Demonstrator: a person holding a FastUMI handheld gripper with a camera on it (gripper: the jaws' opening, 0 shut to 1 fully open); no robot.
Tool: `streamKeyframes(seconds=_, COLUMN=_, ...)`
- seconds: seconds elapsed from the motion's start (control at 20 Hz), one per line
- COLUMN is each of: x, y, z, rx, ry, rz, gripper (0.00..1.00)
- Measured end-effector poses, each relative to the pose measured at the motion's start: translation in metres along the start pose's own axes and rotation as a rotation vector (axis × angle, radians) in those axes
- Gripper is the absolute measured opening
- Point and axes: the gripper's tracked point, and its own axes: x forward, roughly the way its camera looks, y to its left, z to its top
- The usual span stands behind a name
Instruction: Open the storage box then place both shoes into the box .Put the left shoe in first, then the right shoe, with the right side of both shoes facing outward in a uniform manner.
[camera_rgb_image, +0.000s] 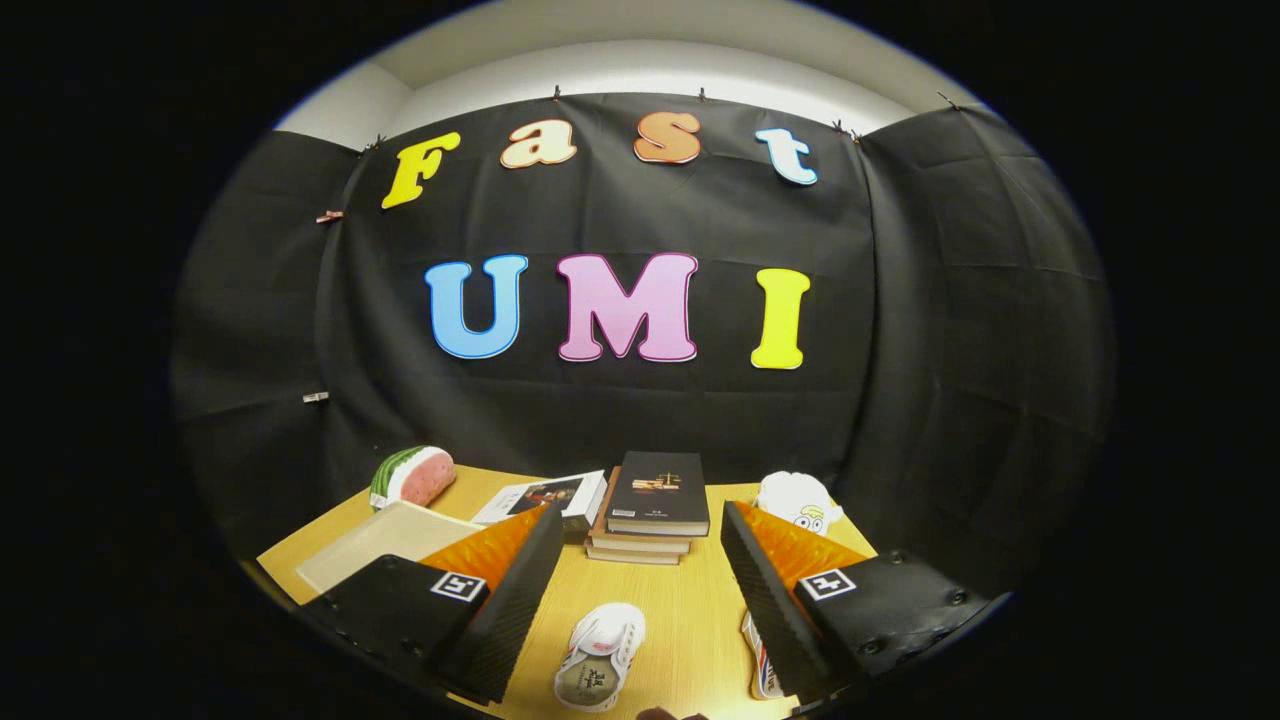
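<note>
Tongs (640, 590) are being held spread, gripping nothing; one shoe (600, 655) lying at 6 o'clock between them risks being picked before the storage box (385, 540) is opened.

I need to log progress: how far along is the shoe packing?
Nothing looks done yet. The gripper is open, its fingers holding nothing. One shoe lies on the table between them, the other shoe by the right finger. The flat box beside the left finger looks unopened. Opening it and loading both shoes remain.
</note>
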Motion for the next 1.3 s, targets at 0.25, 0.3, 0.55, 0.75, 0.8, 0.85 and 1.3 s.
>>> streamKeyframes(seconds=0.25, x=-0.003, y=0.041, z=-0.015, rx=0.071, ry=0.079, rz=0.065, gripper=0.98)
streamKeyframes(seconds=0.3, x=-0.004, y=0.048, z=-0.016, rx=0.081, ry=0.090, rz=0.072, gripper=0.98)
streamKeyframes(seconds=0.55, x=-0.004, y=0.082, z=-0.044, rx=0.182, ry=0.210, rz=0.115, gripper=0.98)
streamKeyframes(seconds=0.75, x=-0.011, y=0.109, z=-0.100, rx=0.292, ry=0.416, rz=0.173, gripper=0.99)
streamKeyframes(seconds=0.8, x=-0.014, y=0.113, z=-0.119, rx=0.309, ry=0.475, rz=0.171, gripper=0.99)
streamKeyframes(seconds=0.85, x=-0.019, y=0.116, z=-0.133, rx=0.336, ry=0.530, rz=0.176, gripper=0.99)
streamKeyframes(seconds=1.3, x=-0.027, y=0.178, z=-0.201, rx=0.690, ry=0.827, rz=0.310, gripper=0.98)
